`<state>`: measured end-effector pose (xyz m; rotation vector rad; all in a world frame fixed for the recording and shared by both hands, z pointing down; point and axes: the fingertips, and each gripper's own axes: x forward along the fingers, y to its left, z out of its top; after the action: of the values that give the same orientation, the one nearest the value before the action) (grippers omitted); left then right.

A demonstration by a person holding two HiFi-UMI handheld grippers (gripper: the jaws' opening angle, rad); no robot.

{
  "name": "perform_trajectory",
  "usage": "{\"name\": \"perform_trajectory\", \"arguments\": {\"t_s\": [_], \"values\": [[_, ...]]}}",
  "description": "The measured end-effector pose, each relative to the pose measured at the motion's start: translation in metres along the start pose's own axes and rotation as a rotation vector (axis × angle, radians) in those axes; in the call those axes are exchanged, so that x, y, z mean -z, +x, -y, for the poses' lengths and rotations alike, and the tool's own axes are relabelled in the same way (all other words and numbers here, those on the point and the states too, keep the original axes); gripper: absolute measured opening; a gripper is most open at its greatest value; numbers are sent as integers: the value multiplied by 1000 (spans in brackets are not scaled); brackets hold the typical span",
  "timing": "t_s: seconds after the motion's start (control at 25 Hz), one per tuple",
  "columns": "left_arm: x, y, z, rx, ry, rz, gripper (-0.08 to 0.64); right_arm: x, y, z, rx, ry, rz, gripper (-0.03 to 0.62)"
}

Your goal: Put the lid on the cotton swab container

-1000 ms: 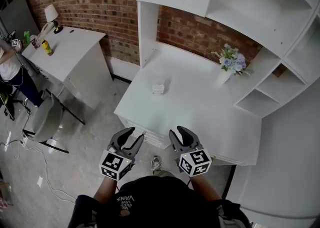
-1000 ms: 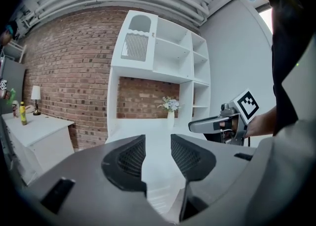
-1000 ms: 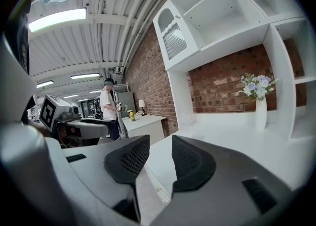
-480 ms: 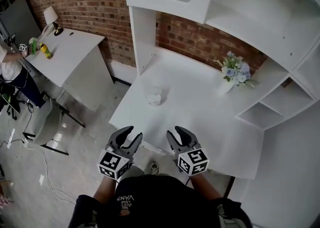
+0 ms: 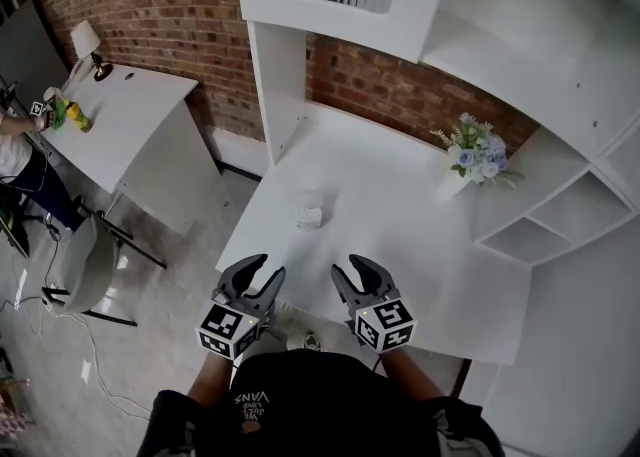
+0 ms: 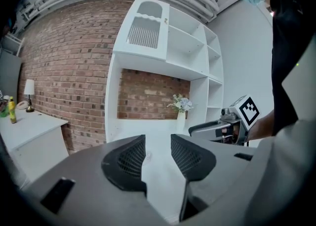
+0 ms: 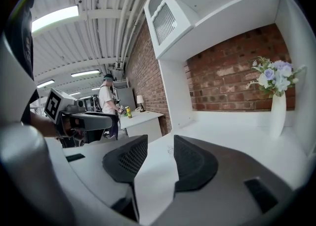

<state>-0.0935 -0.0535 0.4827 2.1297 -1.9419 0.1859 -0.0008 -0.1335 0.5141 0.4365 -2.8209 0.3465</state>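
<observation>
Both grippers are level at the near edge of the white desk [image 5: 400,235], side by side and aimed at 12 o'clock. The cotton swab container [image 5: 309,211] stands alone on the desk, well ahead and roughly centred between them. Looks like an approach setup, my guess one to steady the tub and one for the lid. Left gripper [image 5: 262,271]: jaws partly apart, nothing between. Right gripper [image 5: 350,269]: jaws have just been opening, moderately wide, also empty, probably pre-shaping for a pick. Can't pick out the lid as a separate part from here. Vase of flowers [image 5: 470,153] at 2 o'clock, well clear of the path.
</observation>
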Motion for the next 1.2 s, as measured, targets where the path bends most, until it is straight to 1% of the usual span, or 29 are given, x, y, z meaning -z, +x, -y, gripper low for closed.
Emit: {"name": "perform_trajectory", "arguments": {"t_s": [0.08,0.16,0.28,0.52,0.68,0.88,1.2], "values": [[-1,9,-12,36,10,-4,140,-4,11,2,14,-1,35,143],[-1,18,-22,77,23,-12,140,-2,21,5,39,7,46,143],[-1,33,-39,137,38,-31,140,2,35,7,82,31,29,144],[-2,67,-71,250,87,-71,149,5,66,21,165,41,13,153],[0,85,-82,333,118,-101,167,7,80,29,219,51,14,161],[6,102,-93,424,126,-138,184,17,94,30,271,62,-14,178],[22,135,-102,567,193,-200,219,40,118,42,327,66,-66,190]]}}
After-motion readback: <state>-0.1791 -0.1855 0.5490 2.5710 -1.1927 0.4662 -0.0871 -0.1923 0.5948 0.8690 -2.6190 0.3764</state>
